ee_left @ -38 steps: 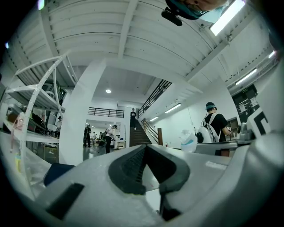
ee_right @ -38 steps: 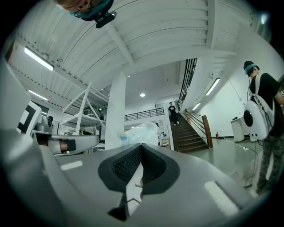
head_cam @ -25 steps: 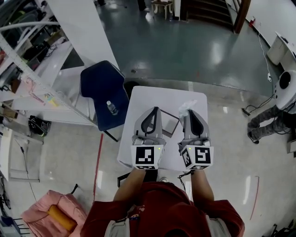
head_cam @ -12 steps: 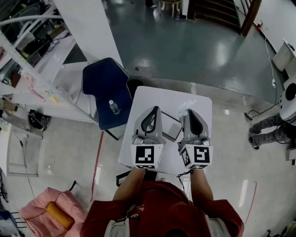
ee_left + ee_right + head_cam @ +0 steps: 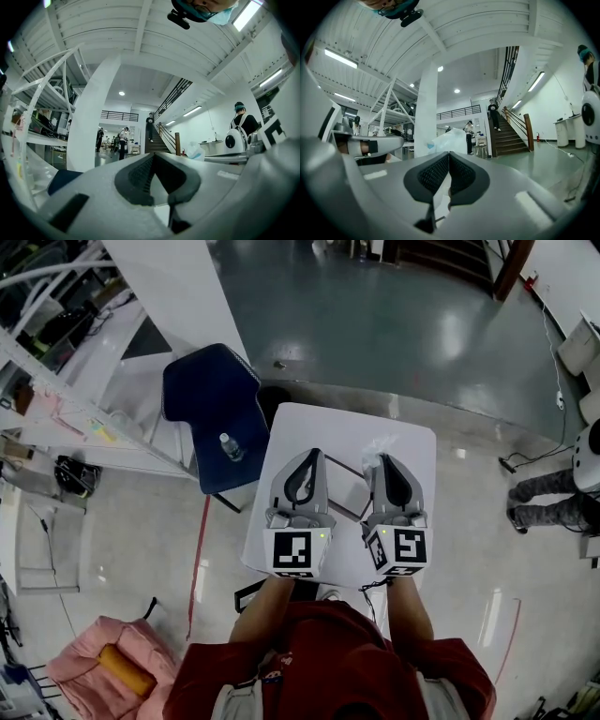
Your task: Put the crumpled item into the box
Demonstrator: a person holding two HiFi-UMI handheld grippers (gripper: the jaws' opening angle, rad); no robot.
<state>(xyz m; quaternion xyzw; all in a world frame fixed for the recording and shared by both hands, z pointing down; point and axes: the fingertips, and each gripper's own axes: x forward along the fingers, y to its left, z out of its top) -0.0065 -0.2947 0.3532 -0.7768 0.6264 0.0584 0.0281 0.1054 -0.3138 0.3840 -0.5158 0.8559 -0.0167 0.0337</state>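
A crumpled clear plastic item [image 5: 379,446] lies on the small white table [image 5: 309,423], on its far right part. A shallow square box [image 5: 348,487] sits on the table between my two grippers, partly hidden by them. My right gripper [image 5: 384,461] is shut and empty, with its tip just short of the crumpled item [image 5: 447,140]. My left gripper [image 5: 310,455] hangs over the table's left half, its jaws closed together with nothing between them. The left gripper view shows the crumpled item [image 5: 195,150] off to the right of the jaws.
A dark blue chair [image 5: 208,404] with a small bottle [image 5: 226,446] on its seat stands against the table's left side. White shelving [image 5: 56,362] runs along the left. A person [image 5: 553,498] stands on the floor at far right. A pink bundle [image 5: 94,671] lies at lower left.
Both grippers keep the same places over the table, jaws unchanged. Only the head view has shifted slightly.
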